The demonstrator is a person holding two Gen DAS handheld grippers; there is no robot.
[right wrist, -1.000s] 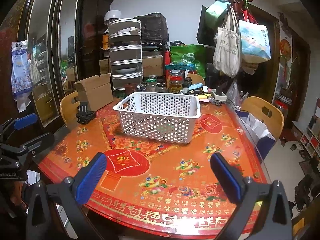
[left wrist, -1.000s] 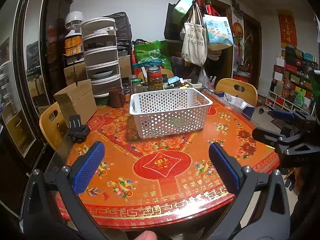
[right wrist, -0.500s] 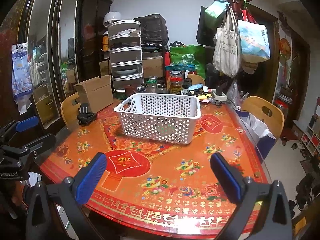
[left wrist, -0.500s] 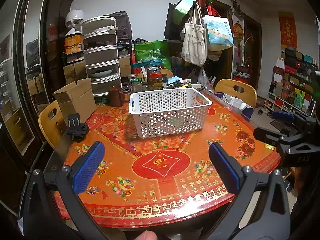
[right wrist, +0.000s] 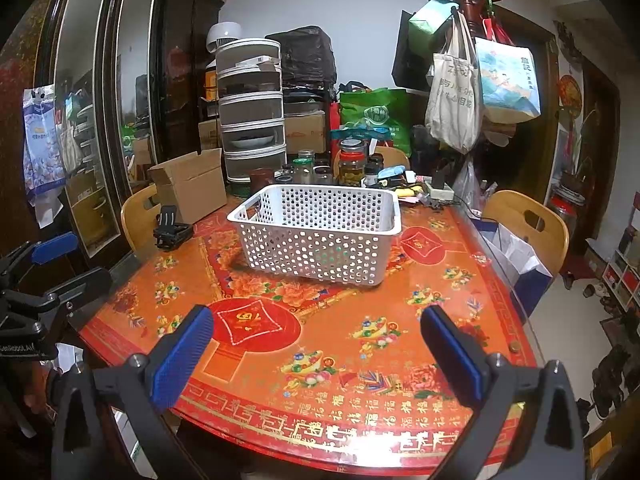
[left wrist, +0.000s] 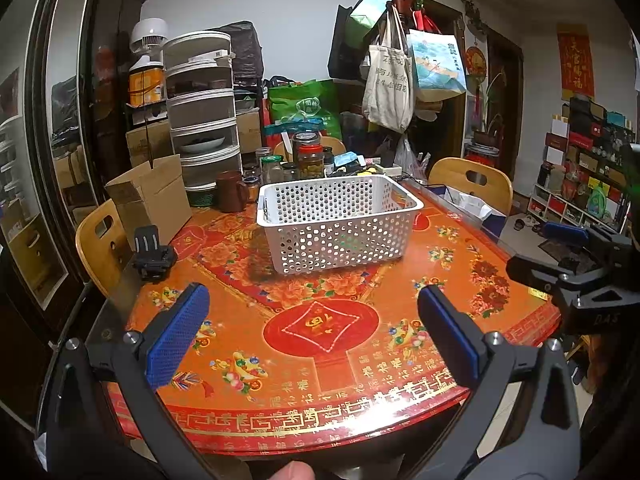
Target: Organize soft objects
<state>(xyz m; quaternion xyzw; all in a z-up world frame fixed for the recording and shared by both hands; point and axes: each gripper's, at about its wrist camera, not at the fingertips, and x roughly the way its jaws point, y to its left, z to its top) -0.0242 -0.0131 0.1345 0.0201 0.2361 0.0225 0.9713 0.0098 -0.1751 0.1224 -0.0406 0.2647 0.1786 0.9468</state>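
The basket (left wrist: 338, 224) stands on the table (left wrist: 400, 364), towards the far edge and roughly midway between the left and right edges, with its long side running across both views. It is the only piece of the task in sight: no soft objects show on the tabletop, and through the holes in the basket wall I cannot tell whether anything lies inside.

The left gripper (left wrist: 313, 334) hangs over the near edge with its jaws spread wide and nothing between them. The right gripper (right wrist: 316, 347) does the same further along the near edge, jaws also spread and empty. The basket lies straight ahead of both, well apart from either. From the left gripper it sits dead ahead to slightly right; from the right gripper, dead ahead. Neither is clearly nearer.

With nothing soft in reach, the next move probably calls for turning away from the table to find the items, rather than reaching forward.
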